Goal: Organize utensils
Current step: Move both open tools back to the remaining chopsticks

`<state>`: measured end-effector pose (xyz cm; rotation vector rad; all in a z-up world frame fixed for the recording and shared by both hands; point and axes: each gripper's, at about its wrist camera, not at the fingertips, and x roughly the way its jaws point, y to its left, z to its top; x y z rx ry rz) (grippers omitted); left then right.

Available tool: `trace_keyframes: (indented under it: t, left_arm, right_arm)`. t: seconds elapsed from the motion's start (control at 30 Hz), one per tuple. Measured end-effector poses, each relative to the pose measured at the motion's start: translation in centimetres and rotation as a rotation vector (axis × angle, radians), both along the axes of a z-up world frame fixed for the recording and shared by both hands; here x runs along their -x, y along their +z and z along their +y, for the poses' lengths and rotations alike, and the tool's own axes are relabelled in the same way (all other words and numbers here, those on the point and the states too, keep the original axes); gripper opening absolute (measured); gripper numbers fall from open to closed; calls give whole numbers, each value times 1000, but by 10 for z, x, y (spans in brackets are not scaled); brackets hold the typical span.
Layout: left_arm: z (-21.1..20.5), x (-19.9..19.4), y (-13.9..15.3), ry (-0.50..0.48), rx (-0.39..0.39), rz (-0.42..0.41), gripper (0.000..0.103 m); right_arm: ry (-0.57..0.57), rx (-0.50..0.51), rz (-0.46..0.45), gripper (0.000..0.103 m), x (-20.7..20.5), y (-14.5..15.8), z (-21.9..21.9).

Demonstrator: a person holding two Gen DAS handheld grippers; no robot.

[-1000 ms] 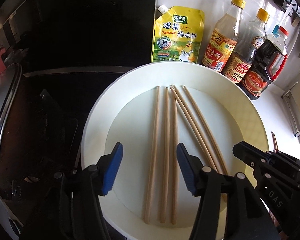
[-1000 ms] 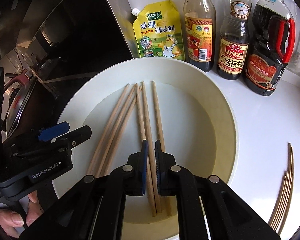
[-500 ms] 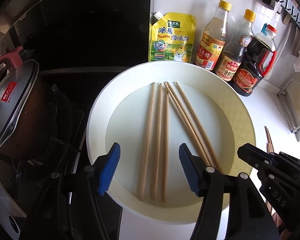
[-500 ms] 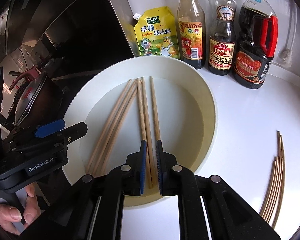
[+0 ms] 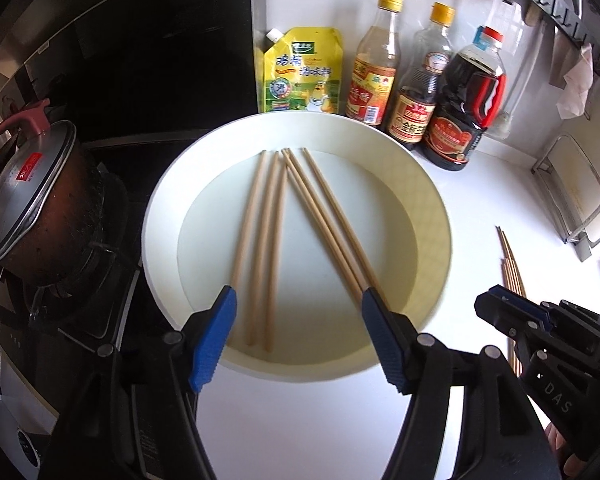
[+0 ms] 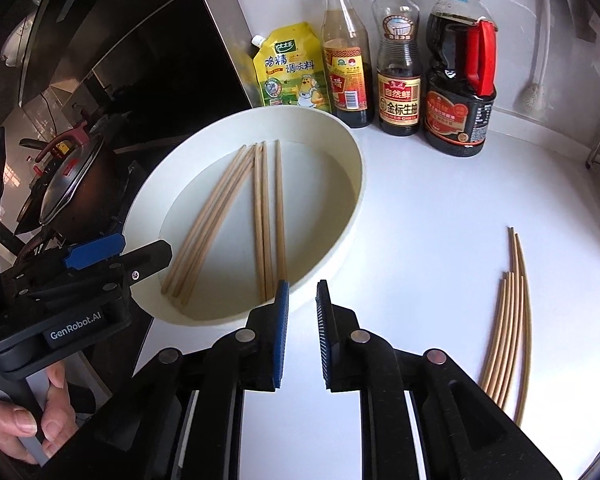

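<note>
Six chopsticks (image 5: 280, 232) lie in white bowl (image 5: 432, 208), more chopsticks on desk (image 6: 508, 320). My left tongs (image 5: 296, 336) gape wide, right tongs (image 6: 302, 332) slightly parted, both empty. I'd approach low, pinching one stick mid-length

The chopsticks (image 5: 268, 240) look like matt pale wood. The round tray (image 5: 432, 216) is smooth cream plastic. The table (image 6: 440, 220) is glossy white. The pot lid (image 5: 24, 184) is shiny metal.
</note>
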<state>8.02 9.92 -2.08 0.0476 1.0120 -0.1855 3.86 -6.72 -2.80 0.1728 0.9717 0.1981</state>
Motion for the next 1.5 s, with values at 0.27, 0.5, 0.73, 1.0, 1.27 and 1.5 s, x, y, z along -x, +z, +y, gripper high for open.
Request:
trace_keyframes:
  t: [0.27,0.5,0.73,1.0,1.27,1.5]
  left_arm:
    - [-33,23,1,-41,-10,5,65]
    - [-64,40,-3,-89,-10,9,67]
    - [-103,56,-11,-154,7,28,68]
    - [-140,66,-28,-196,12,62,69]
    - [-163,71,-45,-190,13,75,71]
    - [-173,69,-61,-169,2,96,71]
  right_arm:
    - [-52,9,3,23,36,-1,-41]
    - [-131,-1,14,25,58,-9,-81]
    - [-205,18,30,31,85,-25,-120]
    - [-268,47,68,33,103,-50,-160]
    - [-275,68,86,34,95,-69,-184]
    - [-237,78,93,34,70,-90,-190]
